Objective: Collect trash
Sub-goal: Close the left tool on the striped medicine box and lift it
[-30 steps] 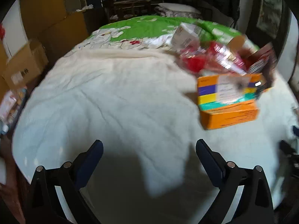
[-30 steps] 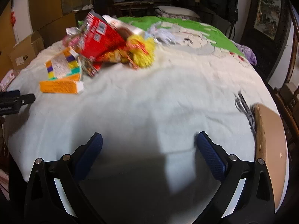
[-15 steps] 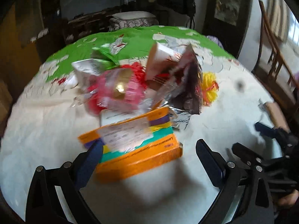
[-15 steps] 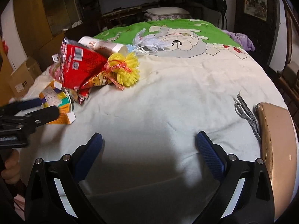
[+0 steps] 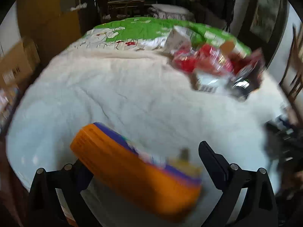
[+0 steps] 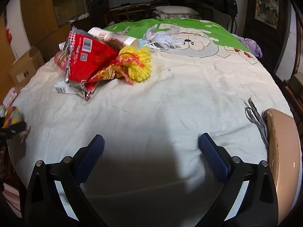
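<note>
1. I am seeing an orange and purple box (image 5: pixel 132 168), badly blurred, lying between the spread fingers of my left gripper (image 5: pixel 147 157); I cannot tell whether they are gripping it.
2. My right gripper (image 6: pixel 151 147) is hanging wide open with nothing in it over the pale bedspread (image 6: pixel 180 98).
3. The trash pile, a red snack bag (image 6: pixel 89 60) touching yellow mesh (image 6: pixel 140 64), is lying far left on the bedspread.
</note>
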